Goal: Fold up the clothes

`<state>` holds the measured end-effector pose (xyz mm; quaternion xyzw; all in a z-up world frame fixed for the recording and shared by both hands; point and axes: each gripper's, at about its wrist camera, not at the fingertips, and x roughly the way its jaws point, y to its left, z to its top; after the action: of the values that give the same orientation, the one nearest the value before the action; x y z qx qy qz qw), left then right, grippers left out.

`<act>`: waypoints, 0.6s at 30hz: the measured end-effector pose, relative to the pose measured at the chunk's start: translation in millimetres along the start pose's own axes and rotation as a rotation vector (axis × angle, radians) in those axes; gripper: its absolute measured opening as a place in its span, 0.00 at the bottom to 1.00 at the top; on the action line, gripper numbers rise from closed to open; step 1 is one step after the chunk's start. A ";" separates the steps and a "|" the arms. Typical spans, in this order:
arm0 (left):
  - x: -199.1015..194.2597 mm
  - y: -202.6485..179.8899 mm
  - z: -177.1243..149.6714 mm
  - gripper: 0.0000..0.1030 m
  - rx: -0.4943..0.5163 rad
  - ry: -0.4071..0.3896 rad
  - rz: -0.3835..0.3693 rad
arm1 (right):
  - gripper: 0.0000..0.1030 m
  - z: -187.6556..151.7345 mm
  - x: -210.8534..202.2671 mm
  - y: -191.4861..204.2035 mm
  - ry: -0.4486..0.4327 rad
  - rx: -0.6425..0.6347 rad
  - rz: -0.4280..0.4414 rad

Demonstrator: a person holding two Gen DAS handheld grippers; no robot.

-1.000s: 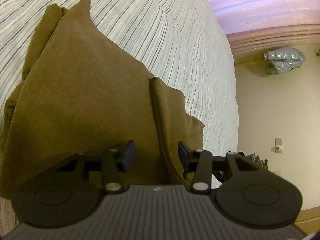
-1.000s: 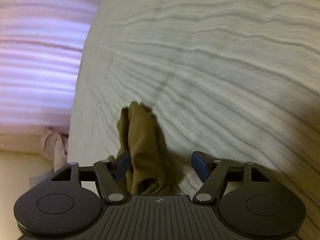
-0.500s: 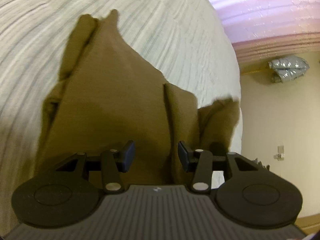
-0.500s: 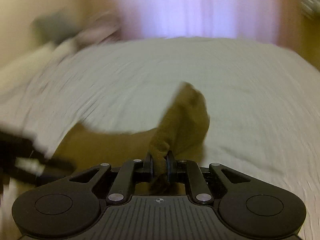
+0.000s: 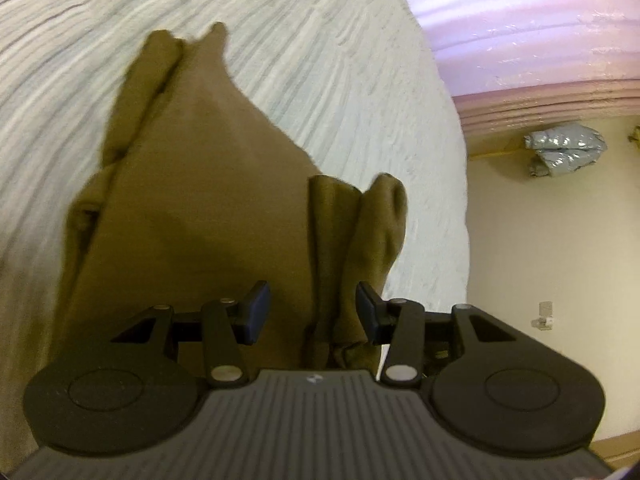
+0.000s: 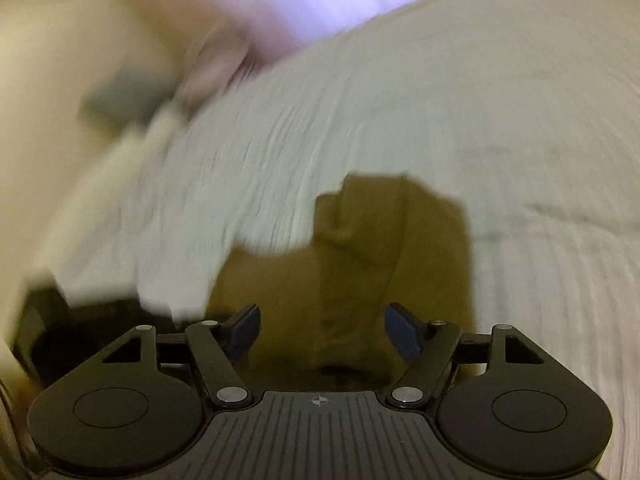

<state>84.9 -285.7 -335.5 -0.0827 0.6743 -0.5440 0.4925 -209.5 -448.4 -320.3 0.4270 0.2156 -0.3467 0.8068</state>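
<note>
Plainly, both pairs of jaws stand spread, holding nothing. Between the blue pads of the left gripper [image 5: 308, 312] a rolled ridge of the olive-brown soft knit garment [image 5: 192, 200] runs up the middle of the frame; the right gripper [image 6: 322, 330] hangs over another part of it [image 6: 384, 248], low in the centre of its blurred view. Judging by the layers, the garment is part folded: one broad flat panel lies smooth, with bunched rolls at its upper left and right edges left to flatten or tuck. It rests on the pale, ribbed bedspread [image 5: 340, 60], whose fine wavy lines fill the upper frame.
</note>
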 end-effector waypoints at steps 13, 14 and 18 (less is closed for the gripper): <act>67.0 -5.1 3.0 0.46 -0.015 0.096 -0.085 | 0.11 -34.5 5.9 -99.1 0.021 0.559 -0.021; 68.1 -3.0 3.1 0.48 -0.019 0.098 -0.091 | 0.11 -34.1 7.3 -98.7 0.022 0.544 -0.027; 74.3 1.6 4.2 0.50 -0.014 0.110 -0.090 | 0.11 -30.3 -0.5 -92.5 0.038 0.476 -0.046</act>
<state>51.6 -335.9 -379.1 -0.0864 0.6999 -0.5644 0.4291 -280.2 -459.4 -386.3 0.6066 0.1528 -0.3978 0.6712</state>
